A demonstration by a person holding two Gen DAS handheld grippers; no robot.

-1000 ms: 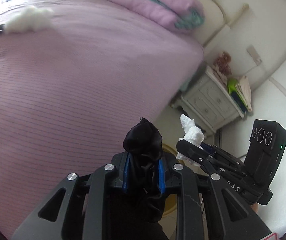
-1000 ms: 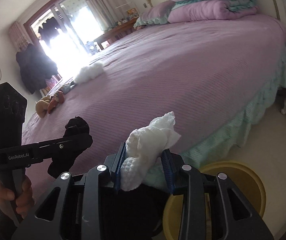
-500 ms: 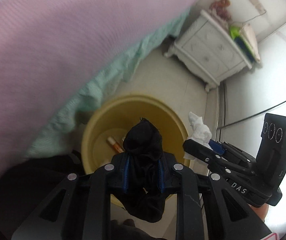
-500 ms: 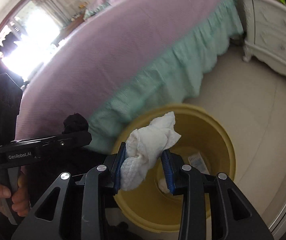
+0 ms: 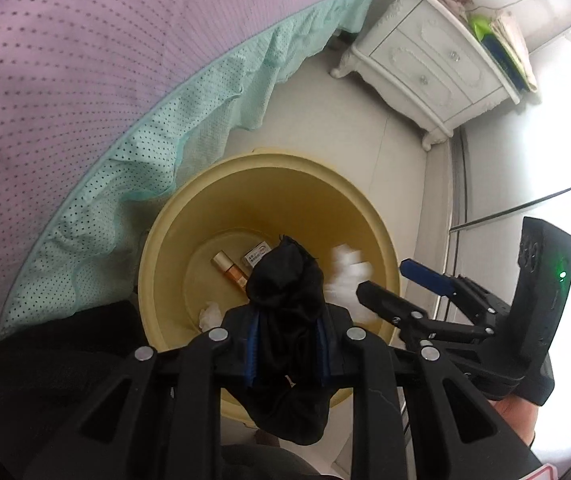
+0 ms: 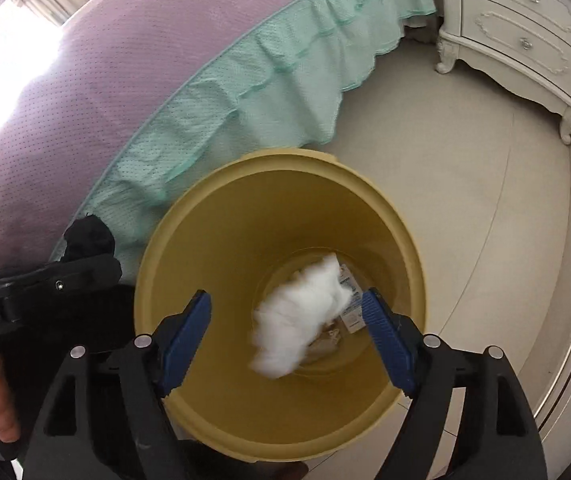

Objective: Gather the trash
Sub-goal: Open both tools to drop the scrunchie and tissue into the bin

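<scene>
The bed [image 5: 65, 92], with its purple cover and green frill, filled the upper left of both views, and a white nightstand [image 5: 437, 64] stood well apart by the wall. On the floor just beside the frill stood the yellow bin [image 6: 401, 240], placed, I judge, so that both grippers could empty into it from above. At its bottom lay a small amber bottle [image 5: 231, 274], a printed packet [image 5: 256, 256] and a white scrap [image 5: 210, 314].

The right gripper [image 6: 285, 334] hung over the bin's mouth. Its jaws had just been opening and stood wide; the white tissue wad [image 6: 305, 316] was blurred between the blue pads, touching neither, evidently dropping into the bin.

The left gripper [image 5: 287, 354] was clamped on a black cloth bundle [image 5: 285, 288], which stood up between its pads above the bin's near rim, held there, I judge, for release next.
</scene>
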